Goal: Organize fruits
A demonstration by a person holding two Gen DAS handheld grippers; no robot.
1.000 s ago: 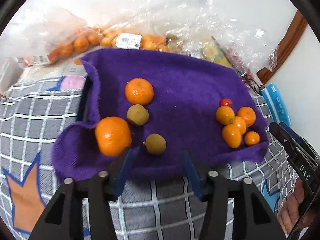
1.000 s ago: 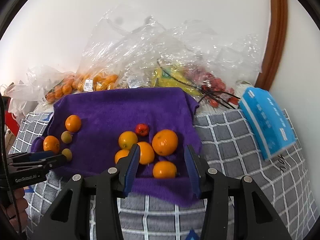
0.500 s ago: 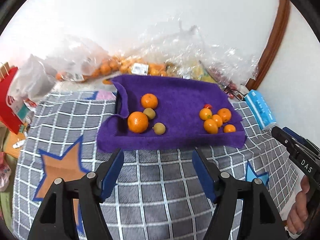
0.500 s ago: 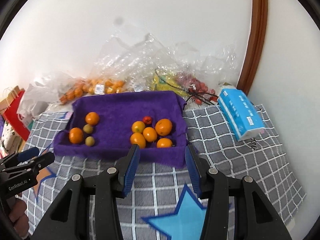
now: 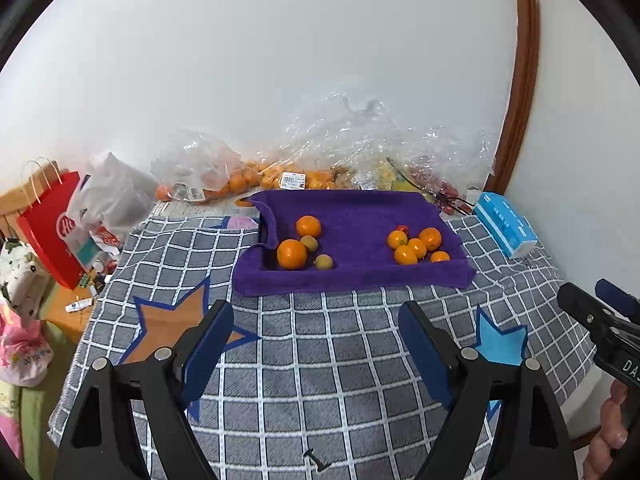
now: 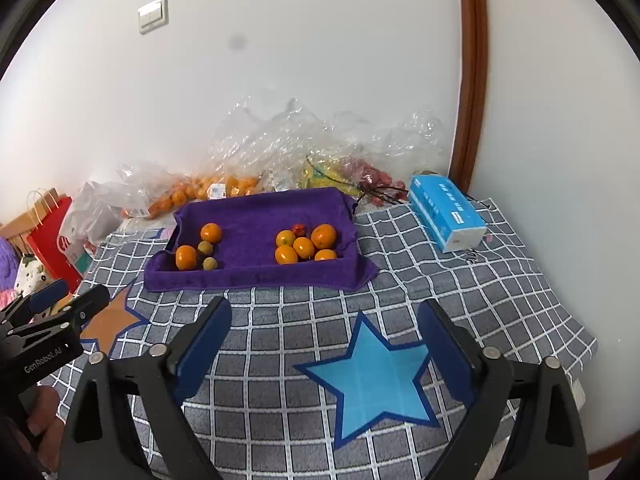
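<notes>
Gaping wide: L claw (image 5: 316, 336) | R claw (image 6: 325, 330) (both just opened, nothing between)

"GenRobot.AI" on left gripper (image 6: 60, 300); "DA" on right gripper (image 5: 600, 308).

Each hand-held gripper (image 5: 316, 320) (image 6: 325, 322): black frame w/ silver screws, blue pads, white lettering on side.
</notes>
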